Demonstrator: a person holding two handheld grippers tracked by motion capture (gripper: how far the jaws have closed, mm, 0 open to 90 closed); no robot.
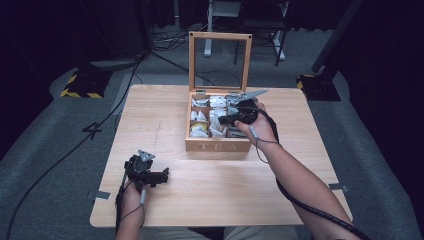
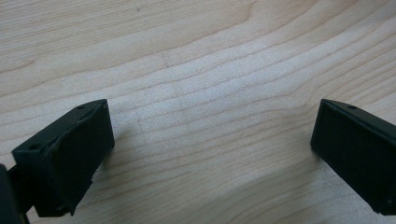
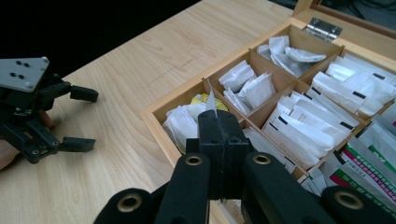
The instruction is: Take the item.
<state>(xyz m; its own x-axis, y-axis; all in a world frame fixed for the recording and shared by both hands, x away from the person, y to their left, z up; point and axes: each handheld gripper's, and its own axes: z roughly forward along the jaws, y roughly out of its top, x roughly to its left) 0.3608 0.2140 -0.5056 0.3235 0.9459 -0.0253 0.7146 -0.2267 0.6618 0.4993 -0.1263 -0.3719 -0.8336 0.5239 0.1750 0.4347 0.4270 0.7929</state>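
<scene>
- Over the wooden tea box [image 1: 218, 146], near its front right part, hangs the right gripper [image 3: 217, 116]; its jaws are pressed together on a thin white tea bag [image 3: 211, 100], whose corner sticks up above the tips.
- Under that bag, the box's compartments are packed with white sachets [image 3: 299, 126], and thin wooden dividers [image 3: 254, 112] stand between them, leaving little free room inside.
- Behind the compartments, the glass-paned lid [image 1: 220, 60] stands upright on its hinges, walling off the far side of the box.
- Along the near left of the table [image 1: 165, 120] rests the left gripper [image 1: 163, 176], well apart from the box; its jaws stand wide with only bare wood between them.
- Between the left gripper and the box lies a broad stretch of open tabletop, and more bare wood runs left of the box to the table's edge.
- Beyond the table edges, grey floor carries black cables [image 1: 75, 150] and a stand base with yellow-black stripes [image 1: 80, 85].
</scene>
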